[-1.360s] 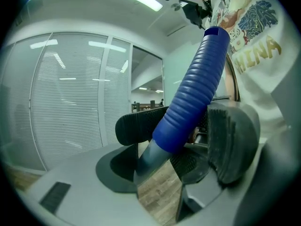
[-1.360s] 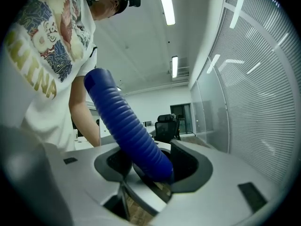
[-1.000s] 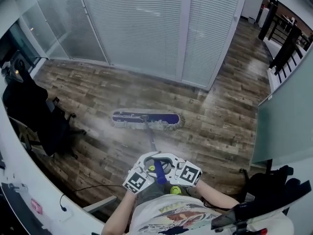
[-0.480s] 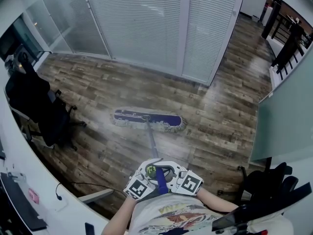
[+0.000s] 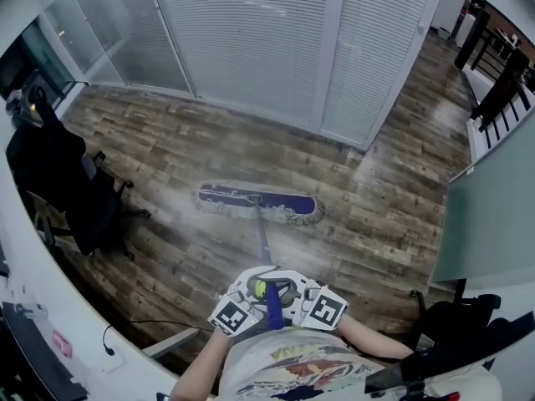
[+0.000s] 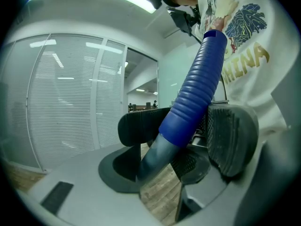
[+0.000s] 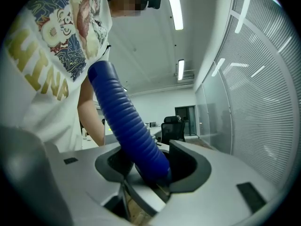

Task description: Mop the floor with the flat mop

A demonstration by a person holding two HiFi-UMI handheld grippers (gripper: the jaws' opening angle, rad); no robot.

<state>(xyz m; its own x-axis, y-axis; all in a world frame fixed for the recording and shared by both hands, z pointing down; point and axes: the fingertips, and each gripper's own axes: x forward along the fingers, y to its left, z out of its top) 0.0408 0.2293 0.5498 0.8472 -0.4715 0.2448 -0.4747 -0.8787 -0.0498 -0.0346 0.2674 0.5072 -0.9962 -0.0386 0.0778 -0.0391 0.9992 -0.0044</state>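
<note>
Mop handle [image 5: 272, 306] is clenched by right gripper [image 7: 151, 166] and just-tightening left gripper [image 6: 186, 132] jaws.

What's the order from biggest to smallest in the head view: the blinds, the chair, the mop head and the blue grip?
1. blinds, by far the largest
2. chair
3. mop head, as wide as the chair but much thinner
4. blue grip, smallest even though it is nearest the camera

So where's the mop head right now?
In the head view, the mop head lies flat on the wood floor mid-frame, right of the black chair.
</note>
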